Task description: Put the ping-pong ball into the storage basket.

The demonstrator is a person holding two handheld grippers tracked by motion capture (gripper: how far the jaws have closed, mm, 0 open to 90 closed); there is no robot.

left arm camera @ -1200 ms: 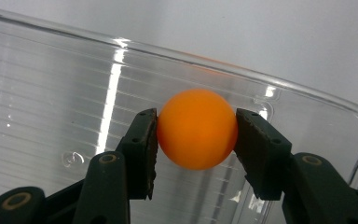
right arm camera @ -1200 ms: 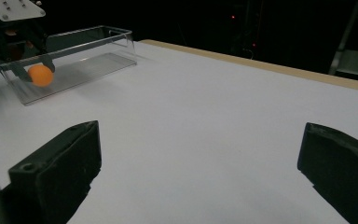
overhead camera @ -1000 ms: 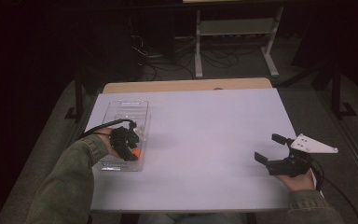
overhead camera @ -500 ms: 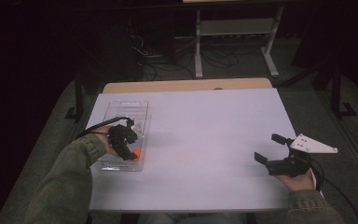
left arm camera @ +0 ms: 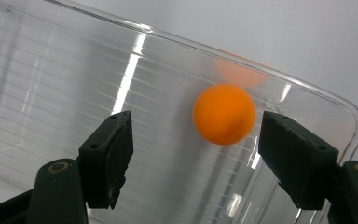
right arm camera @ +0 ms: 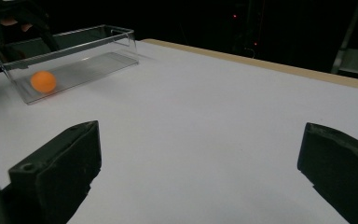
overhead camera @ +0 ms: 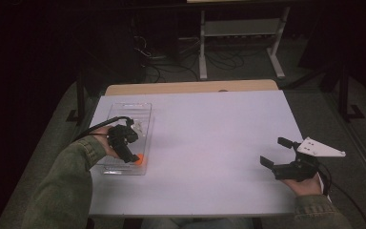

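- Orange ball (left arm camera: 224,114): it lies on the floor of the clear plastic bin (overhead camera: 141,108), near the bin's closer corner, lower left of centre in the high view.
- In the left gripper view we see the ball right of centre, between the two black jaws, with a gap on either side, so neither pad presses on it.
- Our left gripper (overhead camera: 132,157) hangs down into the bin over the ball; its jaws have just been opening, and the ball sits free between them, released rather than gripped.
- Our right gripper (overhead camera: 280,152) rests at the lower right of the high view, well apart from the bin, jaws spread wide over the bare white table (overhead camera: 219,143) with nothing in them.
- From the right gripper view, the ball shows at the upper left, behind the bin's transparent wall and close to its near end.
- We judge the ball to be light, hollow and stiff, with a smooth round surface that will slip or roll at the slightest nudge, all the more on the slick ribbed plastic floor.
- It looks thin-shelled, so a hard squeeze could dent it; a gentle, even pinch should be enough.
- If we take it up again, the place to hold is across its widest middle, pads on opposite sides, centred so that it does not squirt out forward or sideways.
- The bin's wall and corner stand close beside the ball, so we must mind that one jaw has room to come down there.
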